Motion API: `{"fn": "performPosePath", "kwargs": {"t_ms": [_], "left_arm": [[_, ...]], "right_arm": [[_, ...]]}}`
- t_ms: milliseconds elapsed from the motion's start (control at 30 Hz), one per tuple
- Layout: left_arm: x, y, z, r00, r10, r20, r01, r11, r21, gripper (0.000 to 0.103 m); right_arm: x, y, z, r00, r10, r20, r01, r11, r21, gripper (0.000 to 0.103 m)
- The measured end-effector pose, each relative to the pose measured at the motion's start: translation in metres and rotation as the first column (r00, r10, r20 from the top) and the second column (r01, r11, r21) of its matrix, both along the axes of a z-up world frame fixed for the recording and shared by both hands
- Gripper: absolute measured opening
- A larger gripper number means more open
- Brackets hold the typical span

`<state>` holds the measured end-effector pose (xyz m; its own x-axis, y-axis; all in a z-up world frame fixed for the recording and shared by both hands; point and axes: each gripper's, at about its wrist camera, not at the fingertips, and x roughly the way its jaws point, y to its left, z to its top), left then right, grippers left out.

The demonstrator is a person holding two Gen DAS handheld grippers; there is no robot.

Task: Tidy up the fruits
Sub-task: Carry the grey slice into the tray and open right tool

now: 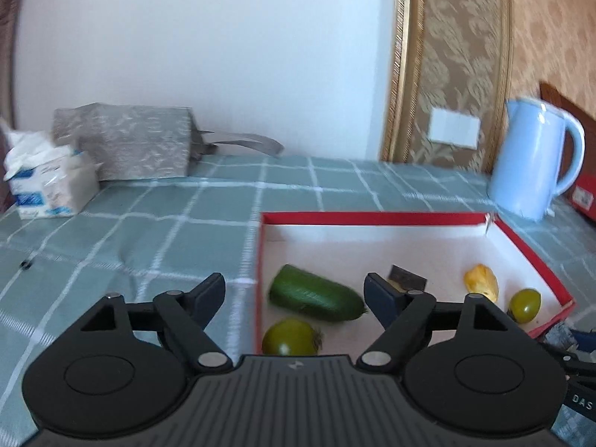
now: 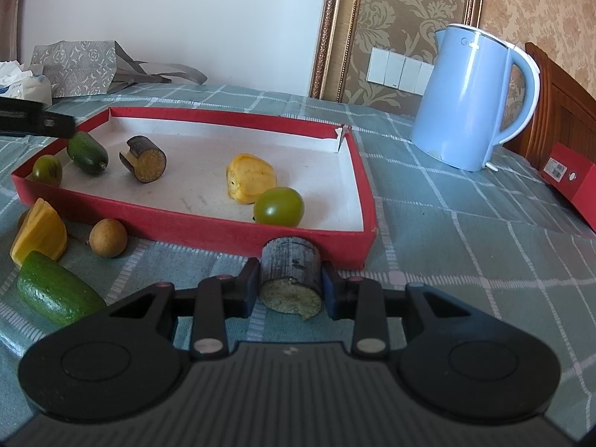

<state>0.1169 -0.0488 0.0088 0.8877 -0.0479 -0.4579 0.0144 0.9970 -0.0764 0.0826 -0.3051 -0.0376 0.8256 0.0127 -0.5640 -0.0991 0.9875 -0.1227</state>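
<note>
1. A shallow red tray (image 2: 193, 223) with a white inside sits on the counter (image 2: 447, 246), which is covered in a green checked cloth. In it lie a green cucumber piece (image 2: 87, 152), a green tomato (image 2: 47, 170) at the left corner, a dark-skinned cylinder piece (image 2: 146, 164) with a yellowish cut face, a yellow fruit chunk (image 2: 250, 178) and a second green tomato (image 2: 278, 206) touching that chunk.
2. Outside the tray, near its front left wall, lie a yellow wedge (image 2: 39, 232), a small brown round fruit (image 2: 108, 237) and a bright green cucumber piece (image 2: 56, 292).
3. The right gripper (image 2: 289, 290) is pinching a dark cylinder (image 2: 290, 277), its pale cut face towards the camera, just in front of the tray's front wall near the right corner.
4. The left gripper (image 1: 294, 292) is spread wide with nothing between its fingers; the cucumber piece (image 1: 316, 294) and tomato (image 1: 290, 337) in the tray show in the gap, beyond the fingertips.
5. In the left wrist view the tray (image 1: 372, 218) is blurred, and the gripper's right finger hides most of the dark piece (image 1: 408, 277).
6. Behind stand a blue kettle (image 2: 473, 100), a grey patterned bag (image 2: 74, 67) and a tissue pack (image 1: 48, 182); a red box (image 2: 573, 190) is cut off at the right edge.
</note>
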Motion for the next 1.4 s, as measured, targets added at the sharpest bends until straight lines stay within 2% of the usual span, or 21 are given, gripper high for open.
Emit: {"fn": "performPosePath", "kwargs": {"t_ms": [100,300,500,633,867,1000,1167,1200,1233,1300,1400], "left_arm": [[-0.017,0.013,-0.007,1.0,0.027,-0.004,-0.027,0.999,-0.033,0.085],[-0.049,0.028,-0.021,0.998,0.054,-0.041,-0.055,0.998,-0.018,0.086],[-0.057,0.046,-0.026,0.995,0.064,-0.076,-0.071,0.993,-0.097,0.086],[-0.056,0.043,-0.027,0.995,0.043,-0.089,-0.052,0.994,-0.1,0.086],[-0.057,0.033,-0.028,0.996,0.01,-0.089,-0.015,0.998,-0.06,0.086],[-0.056,0.032,-0.029,0.995,-0.007,-0.099,0.001,0.998,-0.064,0.086],[-0.055,0.029,-0.031,0.994,-0.021,-0.112,0.015,0.999,-0.051,0.086],[-0.055,0.028,-0.031,0.993,-0.023,-0.112,0.018,0.999,-0.048,0.086],[-0.055,0.028,-0.031,0.993,-0.024,-0.112,0.019,0.999,-0.047,0.086],[-0.055,0.028,-0.031,0.993,-0.026,-0.112,0.021,0.999,-0.049,0.086],[-0.055,0.029,-0.031,0.993,-0.027,-0.113,0.021,0.999,-0.05,0.086]], "right_arm": [[0.0,0.0,0.0,1.0,-0.001,0.0,0.001,1.0,0.0,0.032],[-0.001,-0.005,0.002,1.0,-0.006,0.006,0.006,0.999,0.033,0.032],[-0.015,-0.006,0.015,0.997,0.002,0.081,-0.007,0.998,0.065,0.032],[-0.016,-0.001,0.024,0.992,0.015,0.125,-0.024,0.998,0.065,0.032],[0.019,0.028,0.038,0.989,0.092,0.119,-0.096,0.995,0.034,0.032],[0.039,0.045,0.035,0.988,0.101,0.118,-0.1,0.995,-0.007,0.032],[0.061,0.052,0.025,0.992,0.091,0.09,-0.09,0.996,-0.013,0.032],[0.064,0.053,0.023,0.992,0.089,0.094,-0.087,0.996,-0.016,0.041],[0.066,0.054,0.021,0.992,0.092,0.087,-0.089,0.996,-0.029,0.058],[0.06,0.052,0.022,0.989,0.078,0.123,-0.075,0.997,-0.035,0.076],[0.043,0.042,0.034,0.98,0.082,0.179,-0.079,0.997,-0.024,0.076]]}}
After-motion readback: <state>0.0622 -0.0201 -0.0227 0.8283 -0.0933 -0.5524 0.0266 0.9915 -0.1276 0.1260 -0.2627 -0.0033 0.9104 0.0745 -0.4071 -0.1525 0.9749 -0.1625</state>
